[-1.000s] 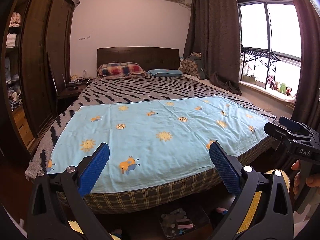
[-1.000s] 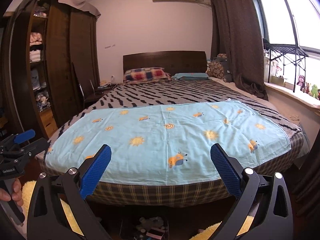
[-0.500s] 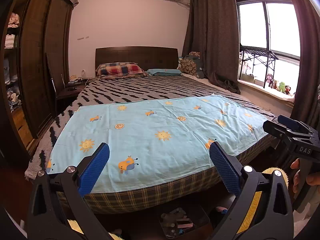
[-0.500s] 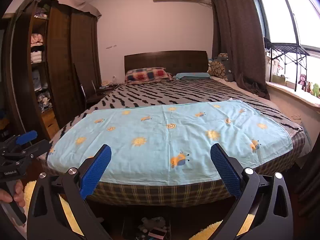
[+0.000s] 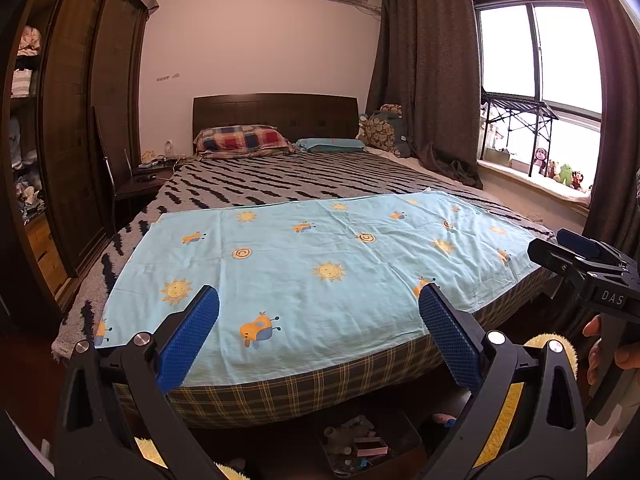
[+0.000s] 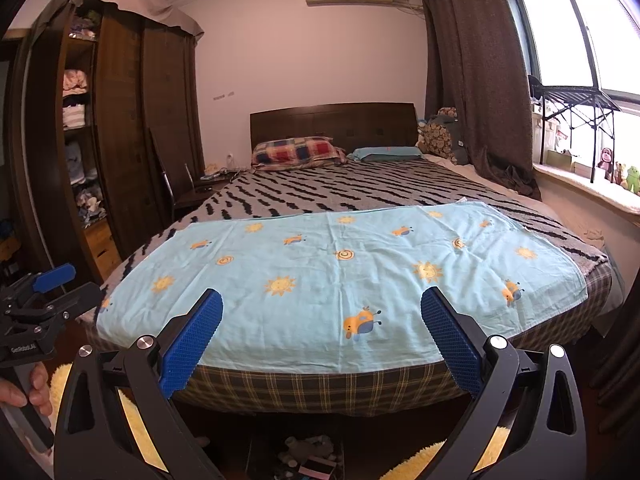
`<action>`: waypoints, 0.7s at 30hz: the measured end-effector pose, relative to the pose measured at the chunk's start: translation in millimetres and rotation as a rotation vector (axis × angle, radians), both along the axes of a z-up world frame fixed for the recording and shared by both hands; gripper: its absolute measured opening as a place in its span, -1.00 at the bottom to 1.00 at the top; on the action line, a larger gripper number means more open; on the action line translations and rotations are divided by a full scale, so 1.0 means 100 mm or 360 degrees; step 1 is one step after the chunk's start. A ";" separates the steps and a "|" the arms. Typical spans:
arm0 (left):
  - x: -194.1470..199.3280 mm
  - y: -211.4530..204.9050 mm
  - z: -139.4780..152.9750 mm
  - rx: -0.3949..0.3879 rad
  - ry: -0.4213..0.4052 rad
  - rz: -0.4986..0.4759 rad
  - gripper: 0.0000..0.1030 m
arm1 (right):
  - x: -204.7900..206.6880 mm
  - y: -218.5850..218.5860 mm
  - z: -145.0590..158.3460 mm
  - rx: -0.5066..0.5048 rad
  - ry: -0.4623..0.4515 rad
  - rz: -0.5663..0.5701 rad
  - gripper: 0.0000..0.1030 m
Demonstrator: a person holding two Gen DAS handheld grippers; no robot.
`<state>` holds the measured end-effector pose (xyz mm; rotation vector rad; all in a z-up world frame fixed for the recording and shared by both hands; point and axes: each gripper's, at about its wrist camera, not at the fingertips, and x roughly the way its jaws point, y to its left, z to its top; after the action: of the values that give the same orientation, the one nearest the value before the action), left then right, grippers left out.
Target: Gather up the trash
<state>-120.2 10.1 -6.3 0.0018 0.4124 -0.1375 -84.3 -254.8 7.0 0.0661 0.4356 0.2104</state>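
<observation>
Trash, seemingly the small light scraps in the tray (image 5: 362, 442) on the floor under the bed's (image 5: 280, 392) near edge, suits edge pinches; left hand-held gripper (image 5: 318, 338) and right hand-held gripper (image 6: 320, 340) gape empty

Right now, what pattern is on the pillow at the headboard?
Red, blue and cream plaid pillow, clearest in the right wrist view.

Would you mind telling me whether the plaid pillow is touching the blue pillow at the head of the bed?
Cannot tell. In the right wrist view the plaid pillow and blue pillow sit edge to edge, too small to show contact or gap.
</observation>
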 end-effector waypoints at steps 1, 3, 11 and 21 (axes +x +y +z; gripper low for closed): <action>0.00 0.00 0.00 0.0000 0.0001 0.0001 0.84 | 0.00 0.00 0.00 0.0001 0.0002 0.0001 0.94; -0.01 0.01 0.00 0.0001 0.0003 0.0003 0.84 | 0.01 0.01 0.01 -0.0001 0.0001 0.0002 0.94; 0.00 0.01 0.00 -0.0001 0.0004 0.0005 0.84 | 0.01 0.01 0.00 0.0003 0.0004 0.0005 0.94; 0.01 0.00 -0.04 -0.0003 0.0031 0.0011 0.84 | 0.03 0.04 -0.03 0.0014 0.0032 0.0009 0.94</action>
<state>-119.3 10.4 -10.7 -0.0026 0.4315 -0.1312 -81.7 -251.1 3.9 0.0756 0.4551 0.2173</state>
